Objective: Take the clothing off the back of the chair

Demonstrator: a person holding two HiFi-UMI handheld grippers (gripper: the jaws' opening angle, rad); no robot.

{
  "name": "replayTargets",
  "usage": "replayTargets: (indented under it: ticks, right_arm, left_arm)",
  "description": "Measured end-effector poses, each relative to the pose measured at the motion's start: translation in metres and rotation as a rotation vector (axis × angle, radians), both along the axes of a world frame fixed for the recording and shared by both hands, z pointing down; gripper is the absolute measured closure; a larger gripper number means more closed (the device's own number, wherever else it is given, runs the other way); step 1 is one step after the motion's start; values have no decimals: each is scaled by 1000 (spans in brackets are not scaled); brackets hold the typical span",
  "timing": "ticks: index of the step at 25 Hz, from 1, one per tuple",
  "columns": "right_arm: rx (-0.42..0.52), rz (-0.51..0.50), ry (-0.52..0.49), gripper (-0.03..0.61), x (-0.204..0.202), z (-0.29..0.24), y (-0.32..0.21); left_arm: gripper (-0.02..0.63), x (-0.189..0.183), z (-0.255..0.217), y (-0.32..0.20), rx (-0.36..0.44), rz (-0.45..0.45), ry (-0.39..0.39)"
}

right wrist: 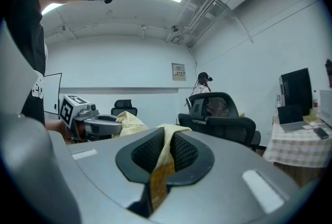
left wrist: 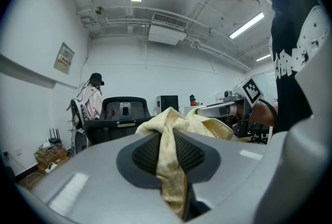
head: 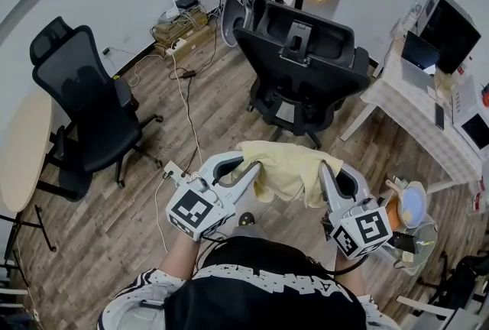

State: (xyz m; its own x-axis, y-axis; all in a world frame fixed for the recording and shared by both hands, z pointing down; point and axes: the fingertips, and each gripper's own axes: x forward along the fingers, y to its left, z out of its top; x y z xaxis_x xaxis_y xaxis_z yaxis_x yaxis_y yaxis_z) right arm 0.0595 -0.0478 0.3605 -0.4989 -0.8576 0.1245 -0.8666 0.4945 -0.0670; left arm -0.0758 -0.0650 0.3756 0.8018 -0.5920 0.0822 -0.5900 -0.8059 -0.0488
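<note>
Left gripper [head: 250,169] and right gripper [head: 325,173] each pinch a thin fold of yellow garment [head: 286,168]. Any slack, it hits the floor [head: 145,198].

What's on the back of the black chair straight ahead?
Nothing is draped on it: the chair backrest is bare except its grey bracket. The yellow garment is gripped by left gripper and right gripper. The backrest's far, seat-facing side is hidden.
</note>
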Motion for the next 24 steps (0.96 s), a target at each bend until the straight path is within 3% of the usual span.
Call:
replayTargets:
  ticks: [24]
  right_arm:
    - [-3, 0, 2, 540, 3, 0, -1]
  left_arm:
    - [555, 3, 0, -2, -2, -2, -3]
